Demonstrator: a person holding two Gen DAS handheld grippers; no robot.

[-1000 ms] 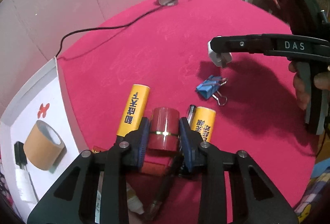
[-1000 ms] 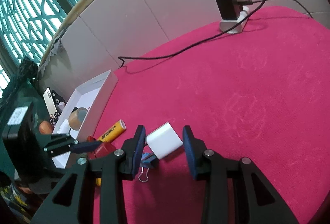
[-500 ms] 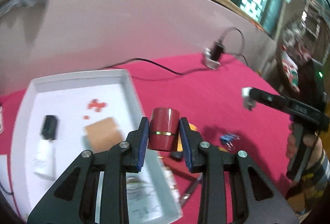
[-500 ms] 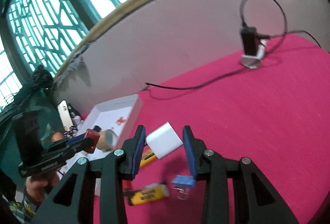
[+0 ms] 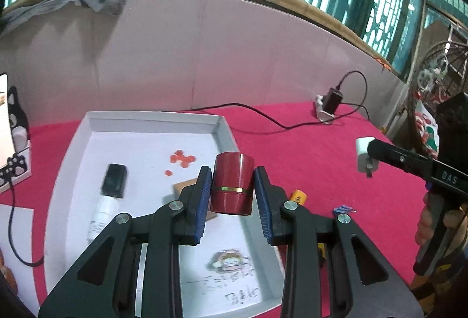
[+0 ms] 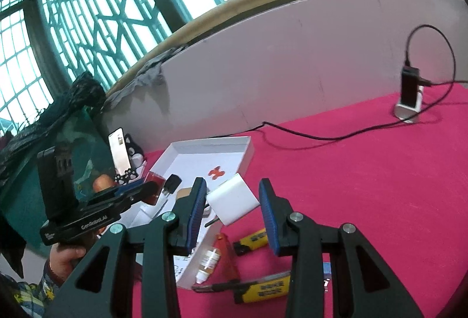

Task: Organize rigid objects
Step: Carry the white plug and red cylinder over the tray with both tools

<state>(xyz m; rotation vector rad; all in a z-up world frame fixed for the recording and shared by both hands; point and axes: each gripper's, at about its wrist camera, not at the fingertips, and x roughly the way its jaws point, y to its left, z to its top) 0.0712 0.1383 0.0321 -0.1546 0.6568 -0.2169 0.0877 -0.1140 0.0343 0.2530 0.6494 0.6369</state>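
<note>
My left gripper (image 5: 232, 189) is shut on a dark red cylinder with a gold band (image 5: 232, 183), held upright in the air over the right side of the white tray (image 5: 225, 127). My right gripper (image 6: 232, 201) is shut on a white charger plug (image 6: 234, 199), tilted between the pads, above the tray's near right edge (image 6: 248, 148). In the right wrist view the left gripper (image 6: 146, 189) and its red cylinder (image 6: 153, 186) hang at the left. The left wrist view shows the charger (image 5: 365, 157) at the right, in the right gripper.
The tray holds a black-capped white bottle (image 5: 109, 195) and a brown tape roll (image 5: 187, 186). Yellow tubes (image 6: 253, 239) (image 6: 263, 288), a small dropper bottle (image 6: 207, 262), a pen (image 6: 234, 285) and a blue binder clip (image 5: 343, 208) lie on the red cloth. A power adapter (image 6: 409, 84) stands at the back.
Both grippers have risen off the cloth with their loads. The left swung left from the yellow tubes to over the tray; the right came nearer the tray.
</note>
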